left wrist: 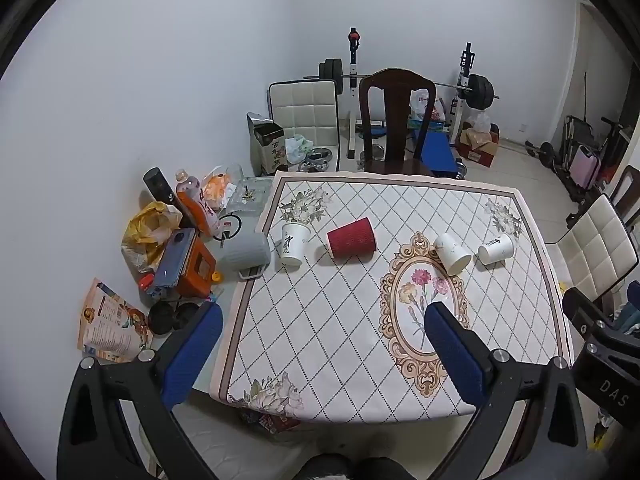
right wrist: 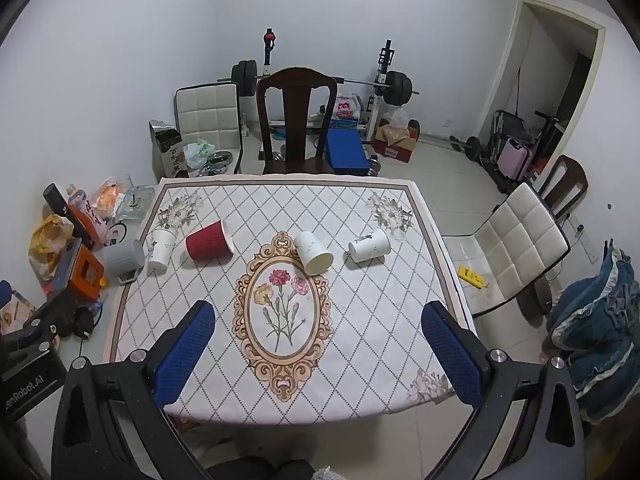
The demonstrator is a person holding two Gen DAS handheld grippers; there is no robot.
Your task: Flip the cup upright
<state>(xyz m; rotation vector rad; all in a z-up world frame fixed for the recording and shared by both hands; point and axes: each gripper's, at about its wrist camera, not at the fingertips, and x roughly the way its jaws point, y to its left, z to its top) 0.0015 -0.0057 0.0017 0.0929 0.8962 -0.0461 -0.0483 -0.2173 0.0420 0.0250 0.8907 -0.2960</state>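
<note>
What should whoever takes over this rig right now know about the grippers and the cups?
Left gripper: open, empty, raised above the near side of the table.
Right gripper: open, empty, also raised.
Four cups in a row on the far half: white cup with black writing, red cup, marbled white cup, far-right white cup.
All look tipped on their sides; none flipped yet.

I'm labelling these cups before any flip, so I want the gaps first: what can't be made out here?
- Black writing on the left white cup: too small in both views.
- Mark on the far-right white cup: too small.
- Whether the cups hold anything: no view looks into them.
- Table's near edge: partly hidden by the left gripper and right gripper.
</note>
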